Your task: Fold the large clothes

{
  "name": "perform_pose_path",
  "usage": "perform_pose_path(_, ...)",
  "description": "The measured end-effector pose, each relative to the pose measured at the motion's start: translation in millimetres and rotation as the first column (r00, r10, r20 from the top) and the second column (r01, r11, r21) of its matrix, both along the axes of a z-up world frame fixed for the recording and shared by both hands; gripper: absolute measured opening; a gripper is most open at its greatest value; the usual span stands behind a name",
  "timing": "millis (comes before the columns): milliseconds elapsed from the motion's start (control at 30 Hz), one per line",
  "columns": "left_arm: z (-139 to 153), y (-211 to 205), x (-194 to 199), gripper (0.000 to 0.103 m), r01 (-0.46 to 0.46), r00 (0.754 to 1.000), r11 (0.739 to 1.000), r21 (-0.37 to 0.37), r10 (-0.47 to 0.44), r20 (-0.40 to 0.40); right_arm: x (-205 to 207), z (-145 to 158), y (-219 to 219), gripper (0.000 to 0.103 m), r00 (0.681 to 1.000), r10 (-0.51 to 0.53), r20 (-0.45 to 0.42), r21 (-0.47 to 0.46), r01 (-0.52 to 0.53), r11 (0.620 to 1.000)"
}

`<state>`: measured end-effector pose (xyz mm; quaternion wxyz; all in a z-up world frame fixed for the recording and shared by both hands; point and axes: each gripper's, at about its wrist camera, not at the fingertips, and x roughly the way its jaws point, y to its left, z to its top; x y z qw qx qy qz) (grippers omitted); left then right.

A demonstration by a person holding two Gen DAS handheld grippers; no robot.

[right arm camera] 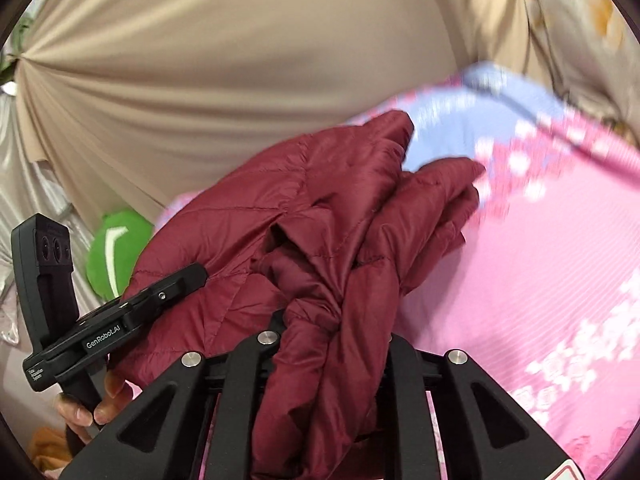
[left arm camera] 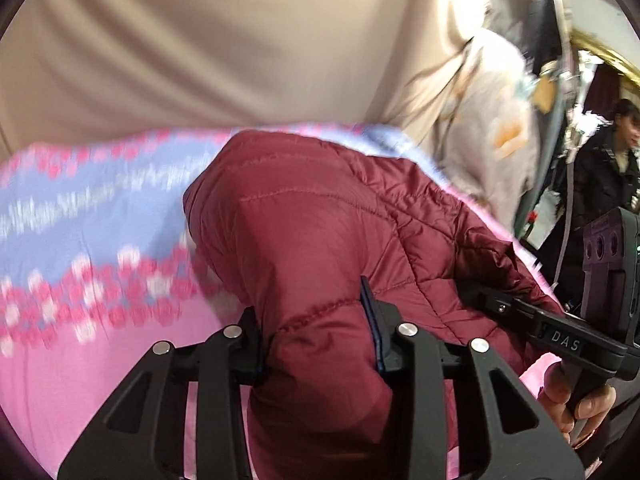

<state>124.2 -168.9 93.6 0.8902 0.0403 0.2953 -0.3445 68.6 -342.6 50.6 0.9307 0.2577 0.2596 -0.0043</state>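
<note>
the left hand-held gripper (left arm camera: 316,340) pinches a bunched fold of the dark red quilted jacket (left arm camera: 320,216), and the right hand-held gripper (right arm camera: 332,344) clamps another bunch of it. the jacket hangs crumpled just above the pink flowered bed (right arm camera: 520,264). judged step: lifting to spread; next it needs shaking flat onto the bed, both grips firm.

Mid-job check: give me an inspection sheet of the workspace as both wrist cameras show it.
Surface: pink and blue floral bedspread, blurred.
Job's things: maroon quilted jacket, bunched, partly lifted.
Clutter: green plush toy at the bed's edge.
Grippers: left gripper shut on jacket fabric; right gripper shut on a gathered fold.
Cables: nothing seen.
Surroundings: beige curtain behind; a bystander in black at the left view's right edge.
</note>
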Motion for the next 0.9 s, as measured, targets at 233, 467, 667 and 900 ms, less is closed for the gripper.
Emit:
perform_pose_path(233, 80, 13, -53, 0.035, 0.073, 0.959, 0.993, -0.088, -0.046, 0.281, -51, 81, 23, 0.014, 0.965, -0.041, 0.259, -0.115, 0.073, 0.991)
perform_pose_path(467, 145, 61, -90, 0.035, 0.106, 0.850, 0.975, -0.195, 0.013, 0.526, -81, 156, 67, 0.014, 0.862, 0.040, 0.506, -0.256, 0.106, 0.961)
perform_pose_path(667, 172, 110, -96, 0.036, 0.080, 0.739, 0.963, -0.258, 0.116, 0.664, -61, 192, 111, 0.015, 0.778, 0.150, 0.610, -0.332, 0.079, 0.940)
perform_pose_path(900, 154, 149, -22, 0.038, -0.017, 0.741, 0.965, -0.261, 0.188, 0.645, 34, 188, 133, 0.016, 0.792, 0.203, 0.576, -0.295, -0.030, 0.955)
